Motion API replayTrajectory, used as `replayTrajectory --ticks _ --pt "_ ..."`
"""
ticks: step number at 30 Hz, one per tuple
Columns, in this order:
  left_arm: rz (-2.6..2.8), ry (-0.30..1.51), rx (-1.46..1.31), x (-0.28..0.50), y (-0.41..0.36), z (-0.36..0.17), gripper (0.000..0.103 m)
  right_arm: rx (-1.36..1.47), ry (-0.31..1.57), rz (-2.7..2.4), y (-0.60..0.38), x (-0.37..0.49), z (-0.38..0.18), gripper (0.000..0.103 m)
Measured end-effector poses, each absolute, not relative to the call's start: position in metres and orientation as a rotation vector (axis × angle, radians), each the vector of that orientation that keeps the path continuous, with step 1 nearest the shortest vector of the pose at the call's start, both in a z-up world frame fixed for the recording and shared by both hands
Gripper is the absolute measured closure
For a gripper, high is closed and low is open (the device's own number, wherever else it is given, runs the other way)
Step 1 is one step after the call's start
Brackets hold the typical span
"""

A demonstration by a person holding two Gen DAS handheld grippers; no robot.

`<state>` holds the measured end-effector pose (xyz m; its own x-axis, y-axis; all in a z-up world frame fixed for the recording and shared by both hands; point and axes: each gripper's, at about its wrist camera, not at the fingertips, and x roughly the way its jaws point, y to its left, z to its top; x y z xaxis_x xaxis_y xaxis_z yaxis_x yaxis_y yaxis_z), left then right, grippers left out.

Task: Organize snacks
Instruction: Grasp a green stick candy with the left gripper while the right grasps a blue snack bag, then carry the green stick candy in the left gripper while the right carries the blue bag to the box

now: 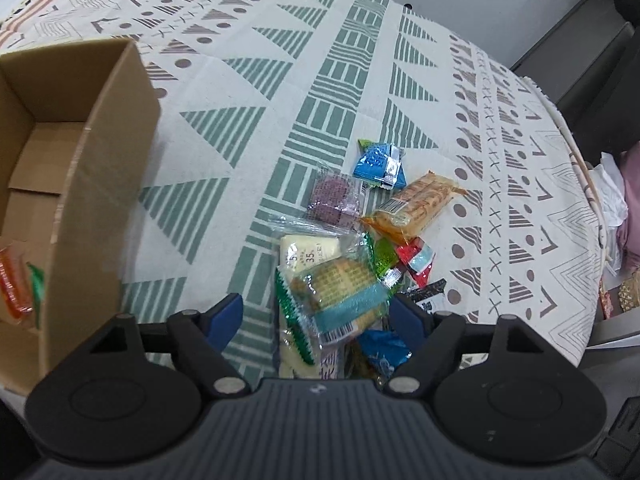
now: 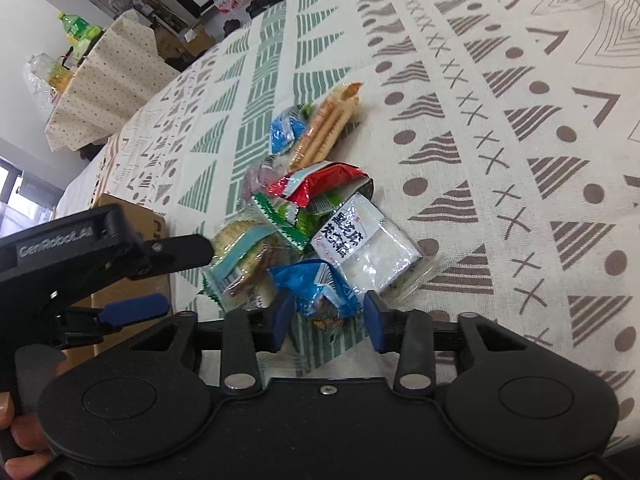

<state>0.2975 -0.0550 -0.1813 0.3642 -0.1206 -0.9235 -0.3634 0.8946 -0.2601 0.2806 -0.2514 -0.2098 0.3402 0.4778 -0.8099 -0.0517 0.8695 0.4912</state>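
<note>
Left wrist view: the left gripper (image 1: 316, 314) hangs over the near end of the snack pile, jaws fairly wide. A cracker pack (image 1: 340, 292) with a teal band sits between the blue pads (image 1: 228, 316); the right pad is at its edge, the left pad stands clear, so there is no squeeze. Under it lies a white bar (image 1: 310, 250) in clear wrap. Further out are a purple pack (image 1: 334, 200), a blue pack (image 1: 378, 160) and an orange biscuit pack (image 1: 416, 204), with a red pack (image 1: 416, 258) just beside the pile. A cardboard box (image 1: 104, 168) stands open at left on the patterned cloth (image 1: 248, 92), with an orange pack (image 1: 14, 284) inside.

Right wrist view: the right gripper (image 2: 327, 314) is down at the pile's near edge, jaws narrowed around a crumpled blue pack (image 2: 316, 286). Both pads look to be right against its sides, though I cannot tell how firmly they press. Just beyond it lies a white rice cake pack (image 2: 368, 248), with the red pack (image 2: 316, 186) and the biscuit pack (image 2: 328, 124) further back. The left gripper (image 2: 176, 276) comes in from the left, one finger against the cracker pack (image 2: 248, 248). A hand (image 2: 16, 432) shows at the lower left.
</note>
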Motion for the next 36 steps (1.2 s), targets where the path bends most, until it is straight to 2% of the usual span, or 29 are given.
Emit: replayTrajectory --ticks 4,9,15,24,36 --pt "0.169 1.233 -0.481 0.303 -0.056 -0.193 0.045 0.445 1.199 0.372 -0.255 0.286 -0.217 0.09" --pt "0.174 1.219 -0.476 0.303 -0.058 -0.187 0.066 0.434 1.203 0.384 -0.257 0.288 -0.214 0.095" --pt "0.158 1.19 -0.489 0.299 -0.056 -0.175 0.082 0.447 1.179 0.38 -0.259 0.285 -0.203 0.096" --pt "0.098 1.127 -0.527 0.284 -0.047 -0.148 0.09 0.453 1.122 0.329 -0.263 0.273 -0.18 0.096" --pt "0.093 1.018 -0.59 0.252 -0.008 -0.104 0.092 0.427 1.046 0.327 -0.245 0.254 -0.148 0.096"
